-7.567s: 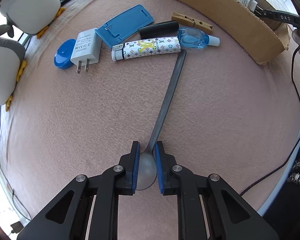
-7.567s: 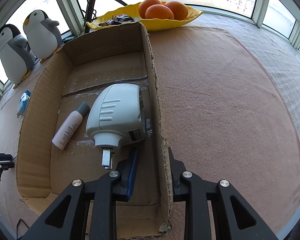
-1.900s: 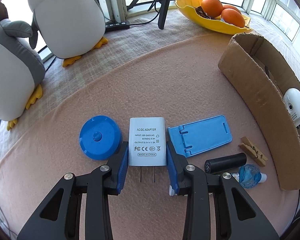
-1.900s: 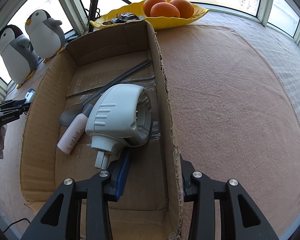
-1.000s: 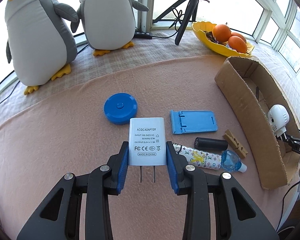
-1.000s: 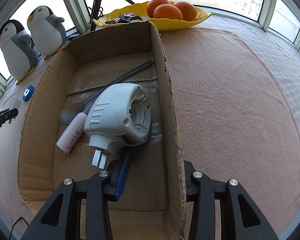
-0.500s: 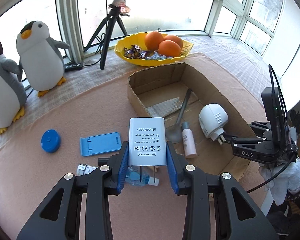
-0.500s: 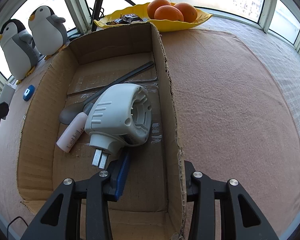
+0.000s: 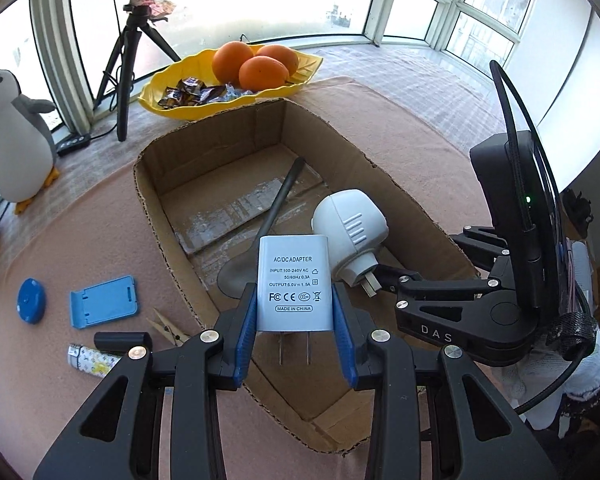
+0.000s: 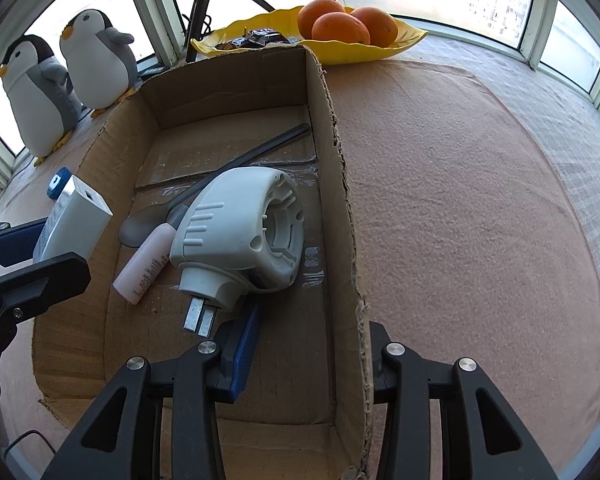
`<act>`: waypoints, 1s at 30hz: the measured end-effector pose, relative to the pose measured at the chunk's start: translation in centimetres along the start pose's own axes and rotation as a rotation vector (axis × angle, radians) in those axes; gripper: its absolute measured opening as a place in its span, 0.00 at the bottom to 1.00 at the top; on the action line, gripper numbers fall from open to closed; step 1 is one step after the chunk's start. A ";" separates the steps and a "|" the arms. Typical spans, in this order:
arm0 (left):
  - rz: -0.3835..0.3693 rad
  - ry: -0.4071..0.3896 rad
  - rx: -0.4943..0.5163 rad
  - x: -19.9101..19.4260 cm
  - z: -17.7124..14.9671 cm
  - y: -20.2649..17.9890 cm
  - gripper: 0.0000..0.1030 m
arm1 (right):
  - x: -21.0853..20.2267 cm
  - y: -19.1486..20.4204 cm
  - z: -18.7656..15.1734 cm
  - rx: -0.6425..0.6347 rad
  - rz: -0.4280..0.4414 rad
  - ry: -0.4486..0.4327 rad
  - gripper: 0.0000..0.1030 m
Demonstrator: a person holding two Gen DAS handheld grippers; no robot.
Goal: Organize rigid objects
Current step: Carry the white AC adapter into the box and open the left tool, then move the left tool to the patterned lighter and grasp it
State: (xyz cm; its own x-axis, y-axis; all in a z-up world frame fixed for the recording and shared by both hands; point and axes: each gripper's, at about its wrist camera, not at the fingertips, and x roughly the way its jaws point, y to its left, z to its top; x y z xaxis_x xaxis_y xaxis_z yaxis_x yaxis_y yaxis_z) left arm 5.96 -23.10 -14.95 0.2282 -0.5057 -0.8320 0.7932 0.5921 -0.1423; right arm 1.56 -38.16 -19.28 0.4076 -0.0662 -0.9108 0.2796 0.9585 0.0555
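My left gripper (image 9: 295, 316) is shut on a white AC/DC adapter (image 9: 294, 284) and holds it in the air over the near left wall of the cardboard box (image 9: 172, 256). The adapter also shows in the right wrist view (image 10: 74, 220). In the box lie a white round plug device (image 10: 240, 236), a grey spoon (image 10: 220, 176) and a pink bottle (image 10: 148, 260). My right gripper (image 10: 303, 344) straddles the box's right wall (image 10: 339, 200), one finger inside and one outside, pinching it.
On the pink mat left of the box lie a blue round case (image 9: 31, 300), a blue phone stand (image 9: 103, 301), a clothespin (image 9: 166, 326), a black cylinder (image 9: 122, 340) and a patterned tube (image 9: 90, 362). A yellow fruit bowl (image 9: 188, 76), a tripod (image 9: 130, 60) and plush penguins (image 9: 14, 132) stand behind.
My left gripper lifted the adapter off the mat and carried it right, over the box. The right gripper kept its hold on the box wall.
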 end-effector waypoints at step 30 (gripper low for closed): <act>0.075 -0.108 -0.114 -6.7 -2.5 5.0 0.59 | 0.1 0.1 0.0 0.003 0.005 0.001 0.37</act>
State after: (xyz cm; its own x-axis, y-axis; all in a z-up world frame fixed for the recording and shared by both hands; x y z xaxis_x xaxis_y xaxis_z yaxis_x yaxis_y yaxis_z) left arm 7.01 -15.14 -11.44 0.3483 -0.5187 -0.7808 0.7041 0.6947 -0.1474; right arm 1.65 -38.13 -19.37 0.4079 -0.0612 -0.9110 0.2803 0.9579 0.0612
